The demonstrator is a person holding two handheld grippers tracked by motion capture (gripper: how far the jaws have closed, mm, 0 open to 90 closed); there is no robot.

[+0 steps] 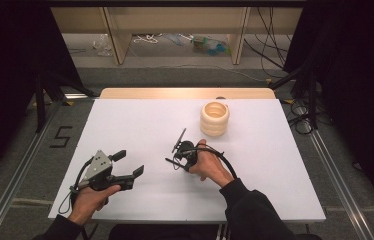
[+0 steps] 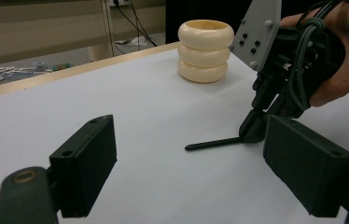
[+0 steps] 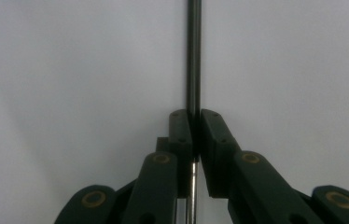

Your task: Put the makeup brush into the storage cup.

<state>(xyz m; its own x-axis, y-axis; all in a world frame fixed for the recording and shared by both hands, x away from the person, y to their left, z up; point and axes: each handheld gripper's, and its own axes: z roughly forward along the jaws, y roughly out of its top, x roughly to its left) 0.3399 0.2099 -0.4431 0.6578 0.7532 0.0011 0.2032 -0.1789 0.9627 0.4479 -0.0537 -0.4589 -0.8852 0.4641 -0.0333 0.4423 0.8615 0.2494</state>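
Observation:
A thin black rod (image 1: 179, 139) lies flat on the white table (image 1: 140, 120). My right gripper (image 1: 175, 152) points down at the rod's near end, and its jaws are shut on the rod (image 3: 193, 56), which runs straight out between the pads. In the left gripper view the right gripper (image 2: 253, 133) pinches the rod (image 2: 212, 143) at the tabletop. My left gripper (image 1: 131, 163) rests at the front left of the table, open with nothing between its jaws (image 2: 189, 154). A cream ribbed cup (image 1: 215, 118) stands upright behind the right gripper.
The white sheet covers a wooden table whose far edge (image 1: 185, 93) shows bare wood. Metal rails (image 1: 20, 170) run along both sides of the table. Cables and clutter lie on the floor beyond it.

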